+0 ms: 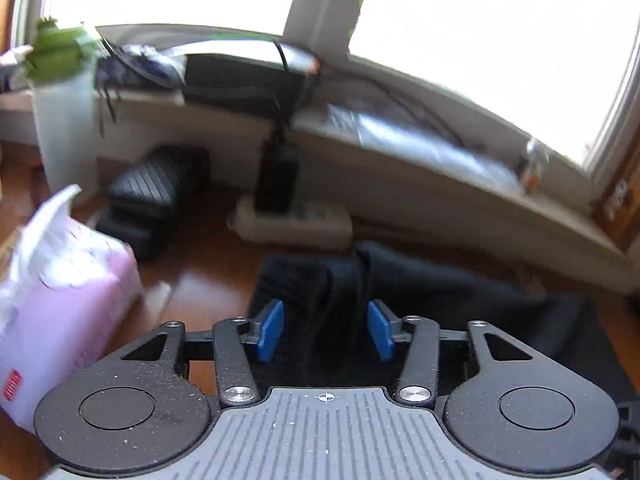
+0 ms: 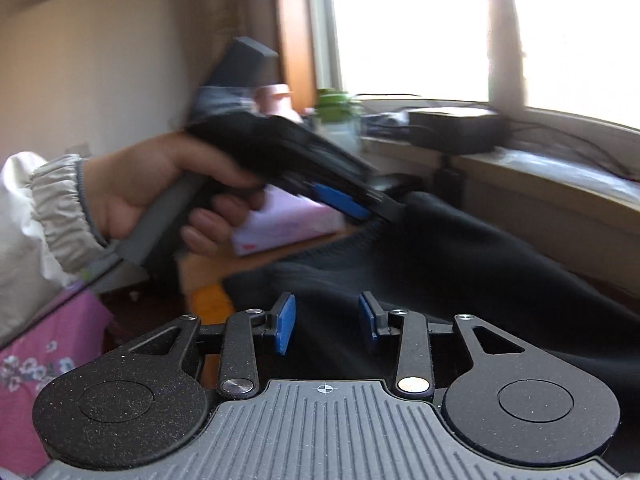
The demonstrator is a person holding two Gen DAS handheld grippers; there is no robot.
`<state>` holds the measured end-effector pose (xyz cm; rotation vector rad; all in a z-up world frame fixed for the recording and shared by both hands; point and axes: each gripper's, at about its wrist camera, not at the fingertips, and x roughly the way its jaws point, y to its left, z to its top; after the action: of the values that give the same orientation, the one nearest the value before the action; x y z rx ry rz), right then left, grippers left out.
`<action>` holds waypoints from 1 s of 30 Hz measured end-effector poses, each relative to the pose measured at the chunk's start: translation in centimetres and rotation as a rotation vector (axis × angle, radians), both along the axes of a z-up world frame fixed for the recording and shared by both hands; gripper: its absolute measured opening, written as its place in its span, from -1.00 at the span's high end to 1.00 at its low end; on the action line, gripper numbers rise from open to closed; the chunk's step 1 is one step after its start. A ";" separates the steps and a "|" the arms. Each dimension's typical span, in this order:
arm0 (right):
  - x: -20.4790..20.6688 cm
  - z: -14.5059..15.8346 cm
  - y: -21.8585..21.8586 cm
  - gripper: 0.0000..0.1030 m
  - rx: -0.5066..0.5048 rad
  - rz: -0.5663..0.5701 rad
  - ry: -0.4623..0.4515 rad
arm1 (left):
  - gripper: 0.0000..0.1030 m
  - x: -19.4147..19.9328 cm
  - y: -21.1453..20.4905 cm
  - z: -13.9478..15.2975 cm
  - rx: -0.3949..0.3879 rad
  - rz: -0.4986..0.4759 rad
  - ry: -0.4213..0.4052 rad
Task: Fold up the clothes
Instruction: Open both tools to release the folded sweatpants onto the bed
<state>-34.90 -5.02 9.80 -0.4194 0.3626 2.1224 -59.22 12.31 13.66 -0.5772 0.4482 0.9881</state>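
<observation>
Left gripper [image 1: 326,330] has its blue fingers [image 1: 271,330] spread apart with a ridge of the black garment [image 1: 420,280] running between them, not pinched as far as I can tell; right gripper [image 2: 326,326] is likewise parted over the near part of the same cloth, gripping nothing. Garment lies rumpled on the wooden floor [image 1: 208,272] below the window sill [image 1: 440,168], pink package [image 1: 60,300] to its left, the person's left hand [image 2: 160,188] holding the other tool at its far edge. Judged early: no neat fold visible, flattening and folding mostly left.
</observation>
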 end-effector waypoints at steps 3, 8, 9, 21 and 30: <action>2.7 -0.8 -0.7 0.29 -0.032 -0.042 -0.036 | -0.09 0.5 -0.3 1.0 0.048 0.017 -0.005; 4.8 -2.6 -1.4 0.29 -0.139 -0.021 -0.049 | -0.17 3.8 -1.0 2.2 0.083 -0.048 0.006; 4.9 -2.9 -1.6 0.29 -0.153 -0.001 -0.041 | -0.19 4.7 -1.2 2.2 0.084 -0.066 0.013; 9.1 -1.2 -8.2 0.29 -0.090 0.053 0.004 | -0.33 12.1 -4.8 3.0 0.292 -0.022 0.112; 24.5 -0.3 -17.7 0.30 -0.059 -0.206 -0.125 | -0.43 18.6 -8.0 2.9 0.346 -0.179 0.104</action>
<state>-10.39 -22.70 9.48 -0.5234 0.3806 1.8795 -40.63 4.35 16.59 -0.1714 0.4023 0.9003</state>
